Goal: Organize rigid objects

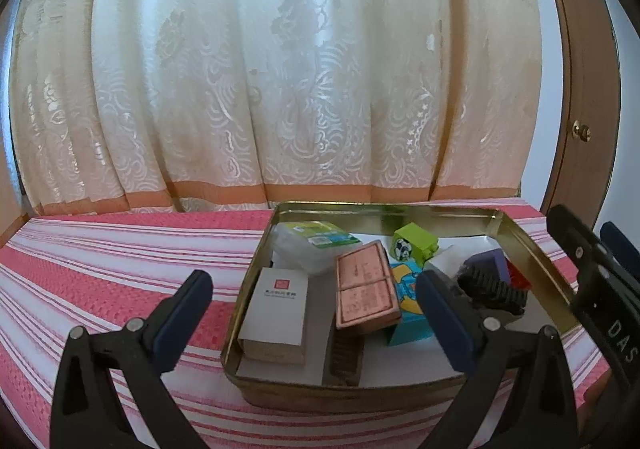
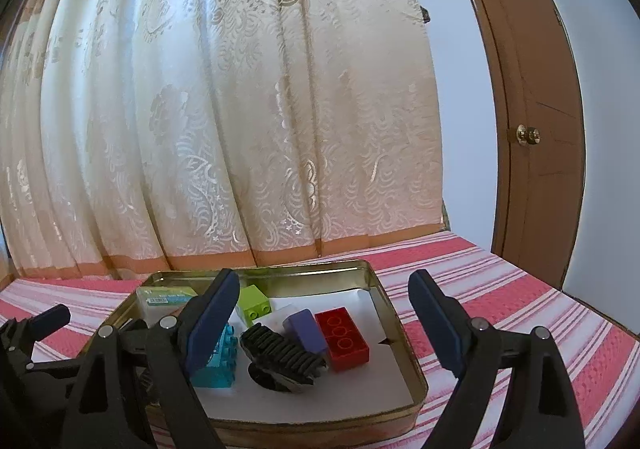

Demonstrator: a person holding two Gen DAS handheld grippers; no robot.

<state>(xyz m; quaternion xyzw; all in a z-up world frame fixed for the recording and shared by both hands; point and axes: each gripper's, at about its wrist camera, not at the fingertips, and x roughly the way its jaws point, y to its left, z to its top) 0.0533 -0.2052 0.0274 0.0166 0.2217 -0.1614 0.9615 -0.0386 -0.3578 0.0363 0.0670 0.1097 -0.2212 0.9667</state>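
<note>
**Clerk:** Rigid objects, one lot, all lying inside a shallow gold-coloured metal tin [image 1: 532, 249] on a bed or table covered by a pink and white striped cloth [image 1: 100, 249].

**Checker:** Contents, left part?

**Clerk:** White rectangular box with a small red square mark [image 1: 276, 313], near the front left corner. Behind it, a clear plastic packet with a green label [image 1: 312, 245]. Beside the box, a copper-pink flat pack [image 1: 366, 289] lying tilted across a brown ribbed piece whose make I cannot tell.

**Checker:** Right part?

**Clerk:** Lime-green toy brick with a printed face [image 1: 414, 243], towards the back. Turquoise toy brick [image 2: 220, 365], just beside a black ribbed brush-like object [image 2: 280, 355]. Purple block [image 2: 306, 329], touching a red studded brick [image 2: 342, 337]. White paper lines the tin floor.

**Checker:** Tongs?

**Clerk:** Left gripper [image 1: 316, 313], jaws spread wide, held low over the tin, nothing pressed between the blue pads. Right gripper [image 2: 332, 321], jaws likewise wide apart, straddling the tin's right half, gripping nothing.

**Checker:** Surroundings?

**Clerk:** Cream patterned curtain with an orange hem [image 2: 240, 109] behind the tin; brown wooden door with a brass knob [image 2: 528, 135] at the right.
</note>
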